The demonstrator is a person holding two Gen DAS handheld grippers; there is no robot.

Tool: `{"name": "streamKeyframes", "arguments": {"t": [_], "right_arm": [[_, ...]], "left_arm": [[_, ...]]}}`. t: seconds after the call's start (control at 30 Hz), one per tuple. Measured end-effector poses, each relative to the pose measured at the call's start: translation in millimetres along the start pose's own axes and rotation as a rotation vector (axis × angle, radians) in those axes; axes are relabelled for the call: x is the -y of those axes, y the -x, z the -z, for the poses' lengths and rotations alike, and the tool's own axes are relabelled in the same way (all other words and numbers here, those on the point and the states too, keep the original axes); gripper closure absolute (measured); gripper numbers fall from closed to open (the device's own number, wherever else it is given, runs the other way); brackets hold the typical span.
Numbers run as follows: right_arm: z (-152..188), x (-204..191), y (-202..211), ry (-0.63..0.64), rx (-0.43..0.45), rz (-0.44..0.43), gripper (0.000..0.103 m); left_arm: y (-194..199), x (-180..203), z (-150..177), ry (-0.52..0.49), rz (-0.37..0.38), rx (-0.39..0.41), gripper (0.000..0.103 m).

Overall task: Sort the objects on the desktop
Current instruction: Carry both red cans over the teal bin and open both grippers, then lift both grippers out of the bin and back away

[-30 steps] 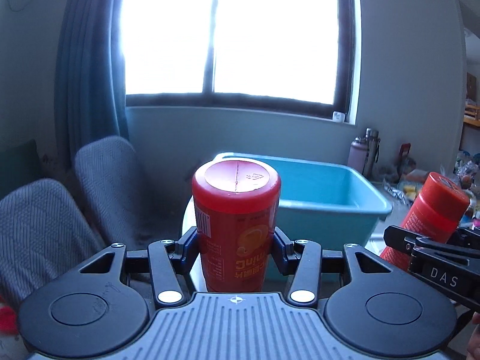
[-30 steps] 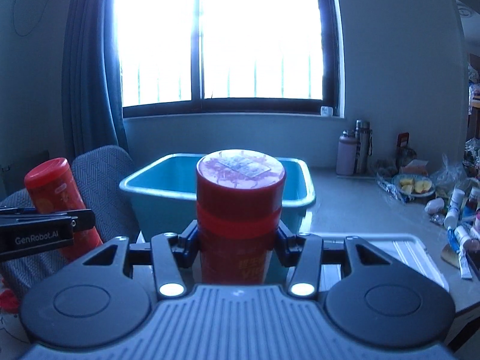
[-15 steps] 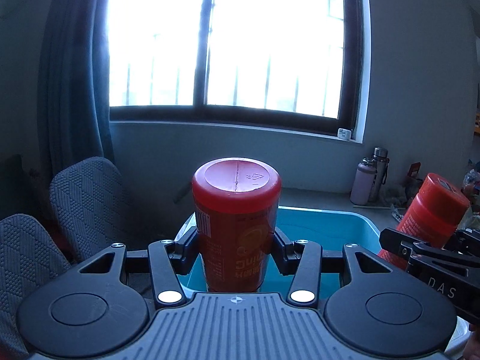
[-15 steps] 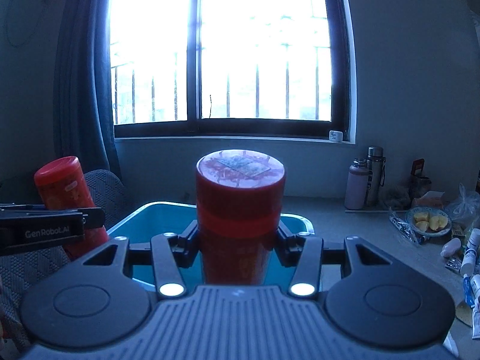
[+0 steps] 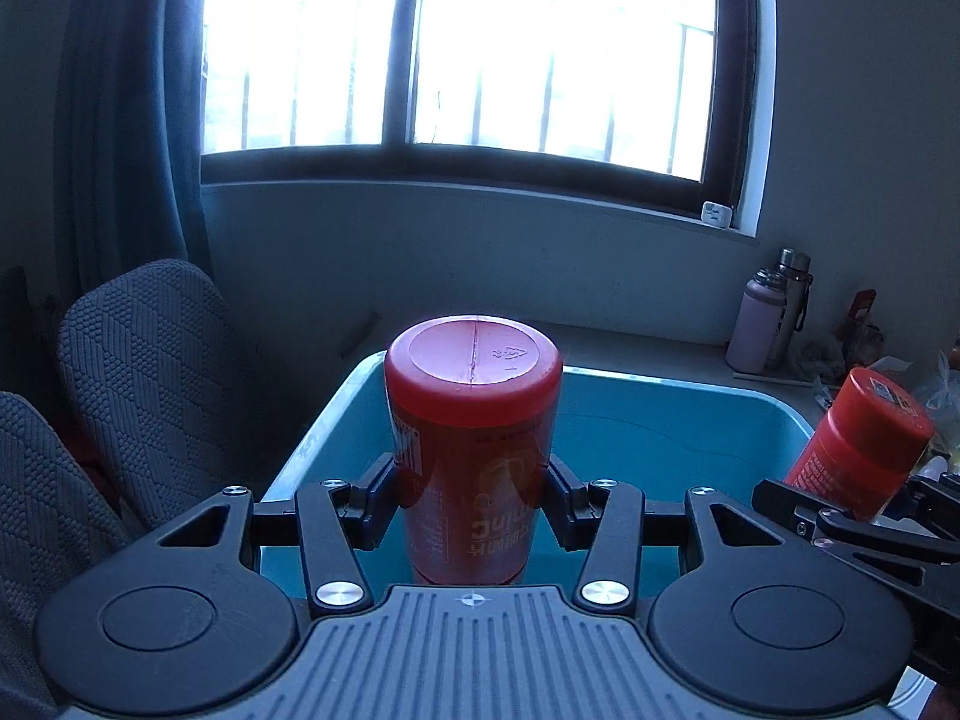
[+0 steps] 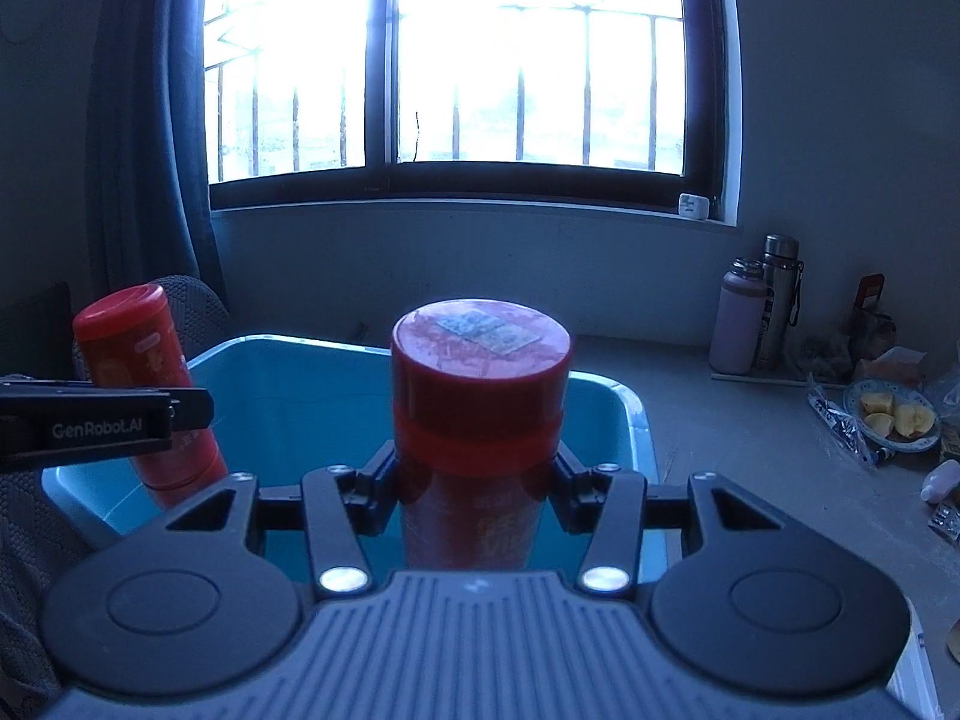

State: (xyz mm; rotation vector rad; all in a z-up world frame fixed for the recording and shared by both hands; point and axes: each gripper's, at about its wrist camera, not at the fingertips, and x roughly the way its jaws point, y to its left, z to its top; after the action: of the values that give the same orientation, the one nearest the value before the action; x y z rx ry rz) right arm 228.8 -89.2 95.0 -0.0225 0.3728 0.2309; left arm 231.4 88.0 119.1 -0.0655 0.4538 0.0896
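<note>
Red canister [image 5: 474, 450] upright, clamped in left tool [image 5: 474, 501]; red jar [image 6: 480, 420] likewise in right tool [image 6: 477, 495]. Teal bin [image 5: 660, 420] directly below, centre frame, both tools equally near.

The blue bin [image 6: 636, 420] lies open below, nothing inside blocking entry. Two flasks [image 6: 756, 312] and a fruit plate [image 6: 894, 420] crowd the tabletop [image 6: 750, 450] to its right; chairs [image 5: 138, 372] stand left.

A: What do the tools look like?

B: The left gripper [image 5: 474, 495] and right gripper [image 6: 477, 489] are matt black, with a ribbed grey deck, two round discs and silver screws on the linkage arms.

A: Markings?

B: White "GenRobot.AI" lettering on the left one's side.
</note>
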Motion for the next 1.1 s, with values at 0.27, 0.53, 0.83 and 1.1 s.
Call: {"name": "streamKeyframes", "arguments": {"t": [0.27,0.53,0.83,1.1], "right_arm": [[-7.9,-5.1,13.5,-0.011,0.047,-0.019,0.024],[-5.0,-18.2,33.5,-0.006,0.062,-0.037,0.024],[16.2,-36.4,73.5,-0.016,0.076,-0.024,0.024],[54.3,-42.6,116.1,-0.042,0.061,-0.019,0.024]], "left_arm": [[10.8,-8.2,-1.3,0.034,-0.024,0.015,0.029],[40.6,-15.9,2.7,0.027,-0.041,0.036,0.025],[83.8,-28.0,32.8,0.028,-0.045,0.030,0.025],[127.6,-39.9,83.7,0.015,-0.049,-0.007,0.025]]}}
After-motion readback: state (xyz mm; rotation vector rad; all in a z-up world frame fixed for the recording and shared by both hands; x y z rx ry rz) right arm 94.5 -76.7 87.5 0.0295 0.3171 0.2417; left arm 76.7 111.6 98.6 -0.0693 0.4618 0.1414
